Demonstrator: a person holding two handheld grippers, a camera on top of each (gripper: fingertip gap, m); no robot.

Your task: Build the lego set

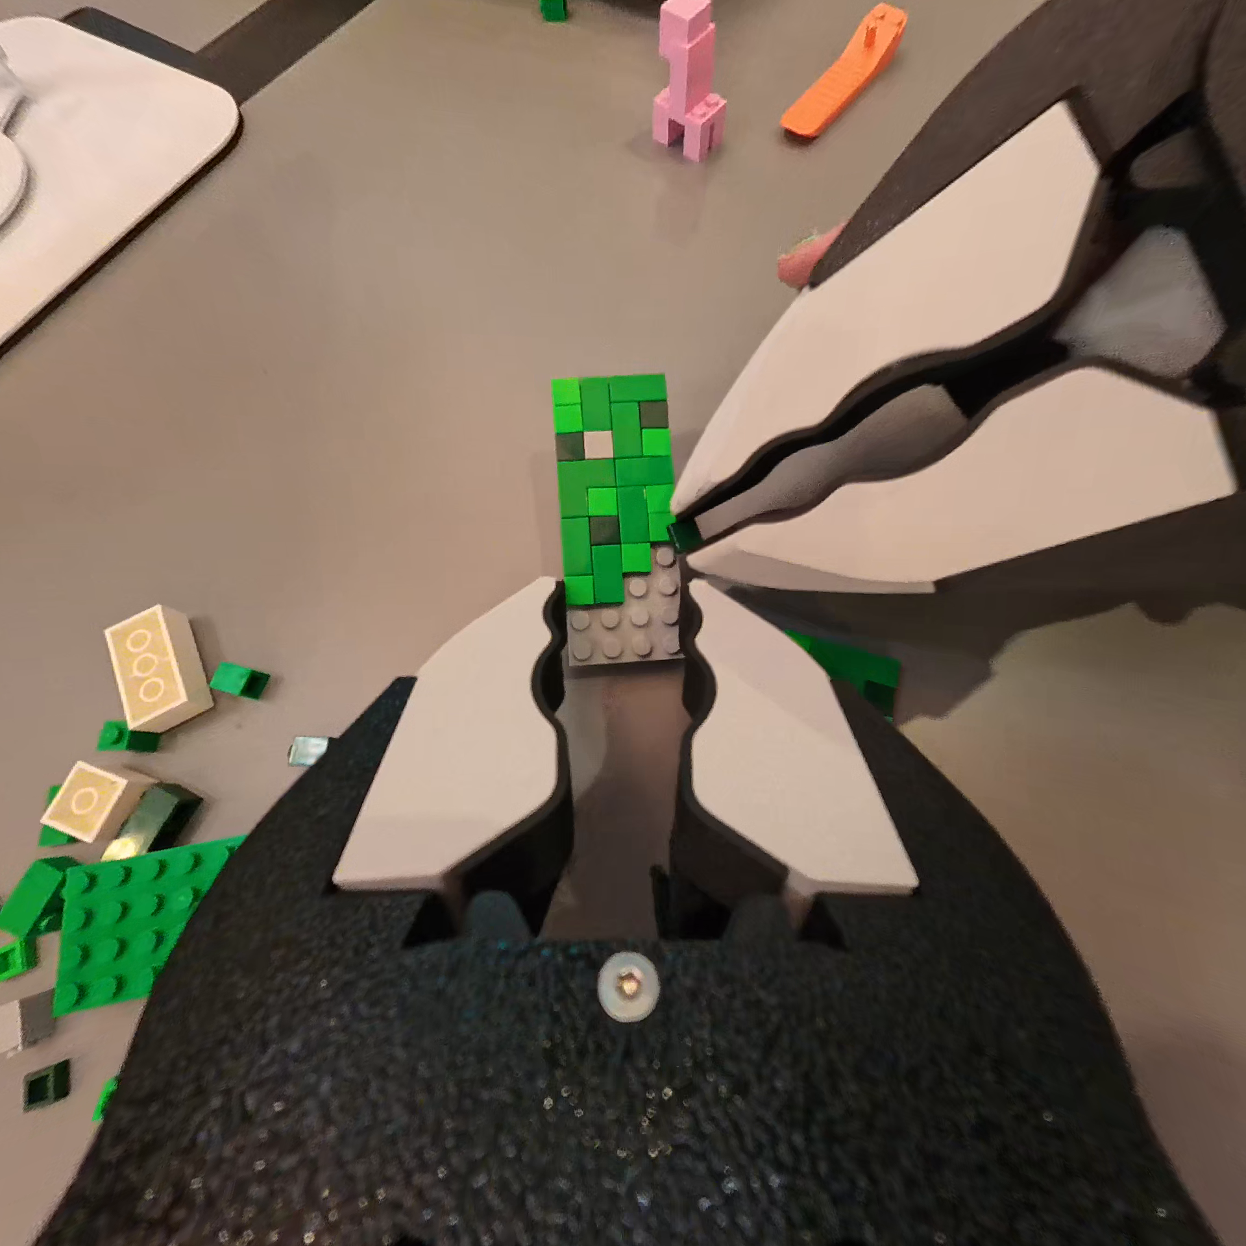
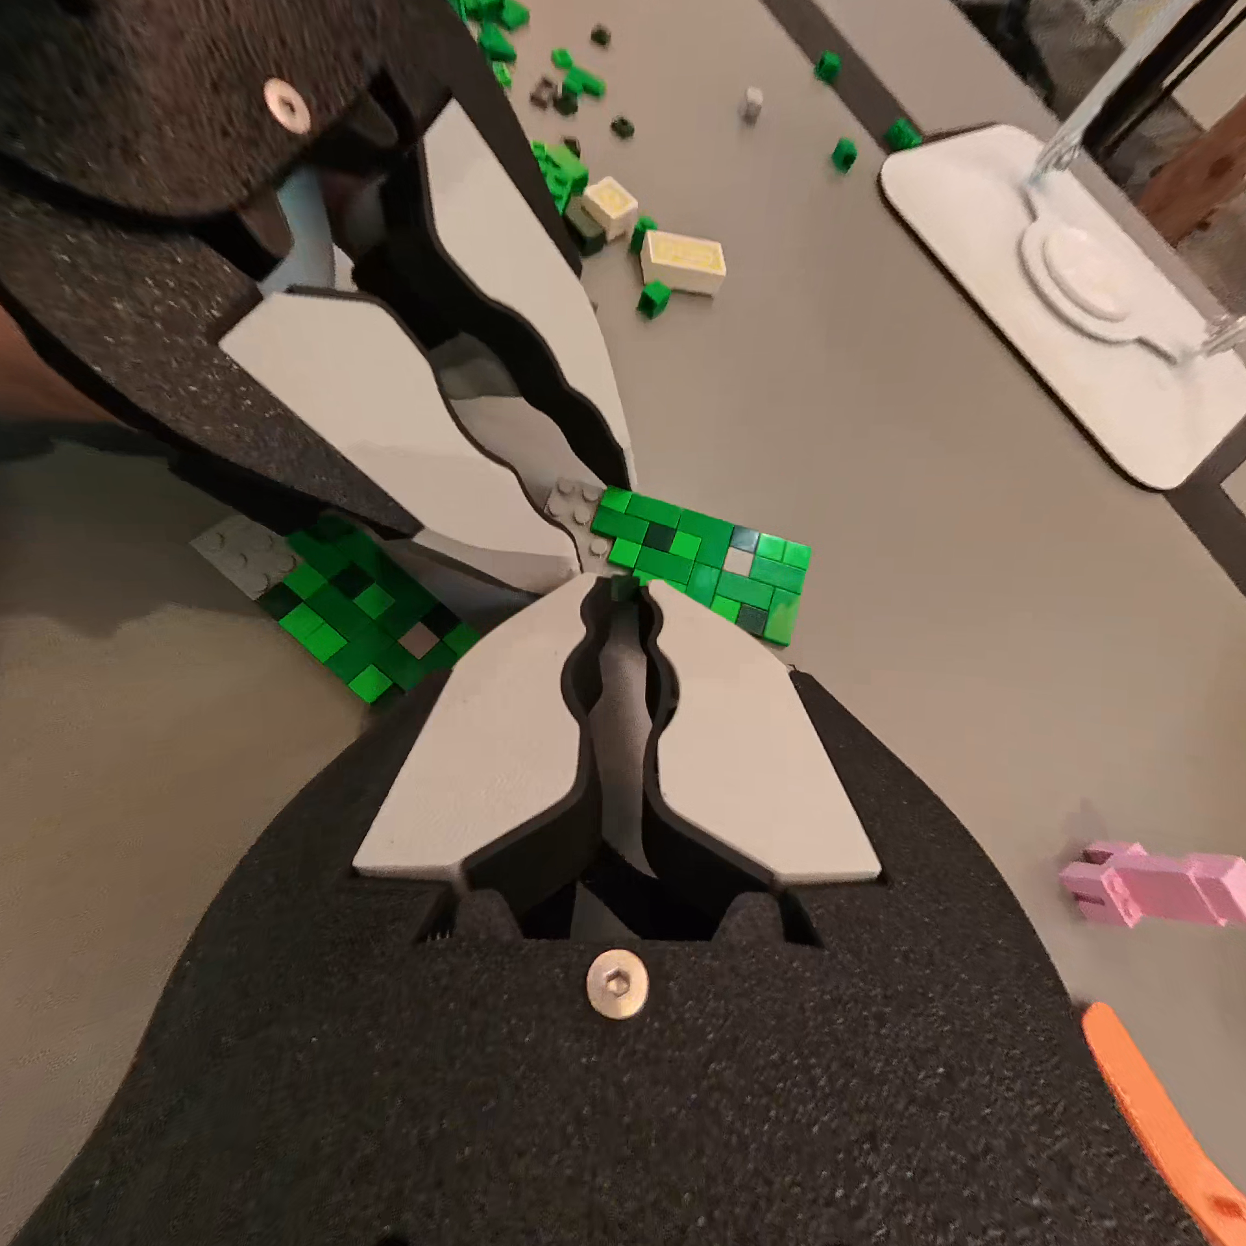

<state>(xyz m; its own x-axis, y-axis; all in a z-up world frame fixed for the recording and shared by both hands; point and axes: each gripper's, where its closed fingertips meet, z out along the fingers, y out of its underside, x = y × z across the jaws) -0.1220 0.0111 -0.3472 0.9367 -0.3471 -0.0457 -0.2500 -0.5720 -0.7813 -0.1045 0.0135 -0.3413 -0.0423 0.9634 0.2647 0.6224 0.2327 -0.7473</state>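
My left gripper [image 1: 624, 617] is shut on the bare grey end of a long grey studded plate [image 1: 627, 637] that lies on the table. Most of the plate is covered with light and dark green flat tiles [image 1: 613, 485]. My right gripper [image 2: 624, 592] is shut on a small dark green tile [image 2: 624, 585]. It holds the tile at the plate's edge, beside the bare studs where the green tiling ends [image 1: 686, 534]. The plate also shows in the right wrist view [image 2: 701, 559], with the left gripper's fingers [image 2: 539, 512] around its grey end.
A second green-tiled plate [image 2: 357, 607] lies under the left gripper. Loose green and tan bricks [image 1: 155, 664] and a green studded plate [image 1: 121, 924] lie at the left. A pink brick figure [image 1: 688, 81], an orange separator tool [image 1: 843, 74] and a white stand base [image 2: 1052, 297] are farther off.
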